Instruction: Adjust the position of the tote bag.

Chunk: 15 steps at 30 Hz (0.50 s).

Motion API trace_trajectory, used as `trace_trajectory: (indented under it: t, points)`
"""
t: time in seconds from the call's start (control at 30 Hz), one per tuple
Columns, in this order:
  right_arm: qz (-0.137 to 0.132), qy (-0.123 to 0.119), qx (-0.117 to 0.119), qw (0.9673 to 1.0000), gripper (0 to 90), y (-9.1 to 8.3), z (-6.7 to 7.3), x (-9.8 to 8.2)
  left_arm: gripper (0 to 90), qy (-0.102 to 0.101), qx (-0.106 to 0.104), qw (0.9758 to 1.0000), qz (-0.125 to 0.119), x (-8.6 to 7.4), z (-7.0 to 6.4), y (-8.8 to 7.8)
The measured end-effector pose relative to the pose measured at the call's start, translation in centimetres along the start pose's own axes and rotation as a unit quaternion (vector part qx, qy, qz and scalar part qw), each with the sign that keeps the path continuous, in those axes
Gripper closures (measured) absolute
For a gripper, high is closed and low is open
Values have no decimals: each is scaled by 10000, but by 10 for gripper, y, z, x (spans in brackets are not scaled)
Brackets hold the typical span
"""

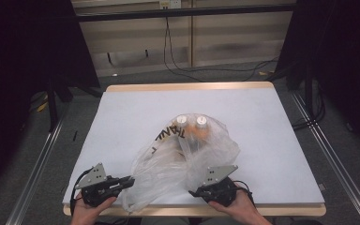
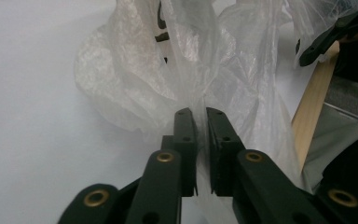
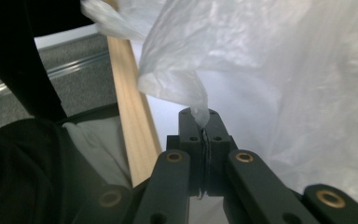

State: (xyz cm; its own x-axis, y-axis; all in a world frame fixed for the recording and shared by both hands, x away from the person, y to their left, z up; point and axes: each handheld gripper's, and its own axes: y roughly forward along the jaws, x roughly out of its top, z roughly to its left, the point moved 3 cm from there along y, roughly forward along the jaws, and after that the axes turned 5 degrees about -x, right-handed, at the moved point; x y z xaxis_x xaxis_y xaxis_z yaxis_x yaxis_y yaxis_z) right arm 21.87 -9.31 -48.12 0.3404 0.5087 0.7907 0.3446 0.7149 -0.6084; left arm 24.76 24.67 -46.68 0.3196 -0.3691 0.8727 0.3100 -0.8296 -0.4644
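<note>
On the near half of the table [image 1: 281,140], seen from the high view, a thin clear plastic bag [image 1: 168,164] lies crumpled with two white-capped bottles [image 1: 192,124] inside at its far end. The left gripper [image 1: 130,180] and right gripper [image 1: 193,191] each meet the bag's near edge.

In the left gripper view, the left gripper [image 2: 200,112] has its jaws pinched on a gathered fold of film.

In the right gripper view, the right gripper [image 3: 199,113] clamps a twisted tip of the bag beside the table's wooden edge [image 3: 130,112].

The film looks soft, slippery and easily torn; the bottles likely weigh down the far end, so bunched film at the mouth seems the safest hold.
</note>
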Motion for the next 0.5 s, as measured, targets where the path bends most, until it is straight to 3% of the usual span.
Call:
trace_trajectory:
  t: [0.33, 0.5]
  points:
    - [-508, 44, -118, 9986, 895, -23, -6, 14, 893, -168, -136, 9987, -459, 9, -3, -9]
    - [-665, 60, -161, 9976, 896, -31, -9, 19, 896, -146, -184, 9984, -505, 13, -5, -8]
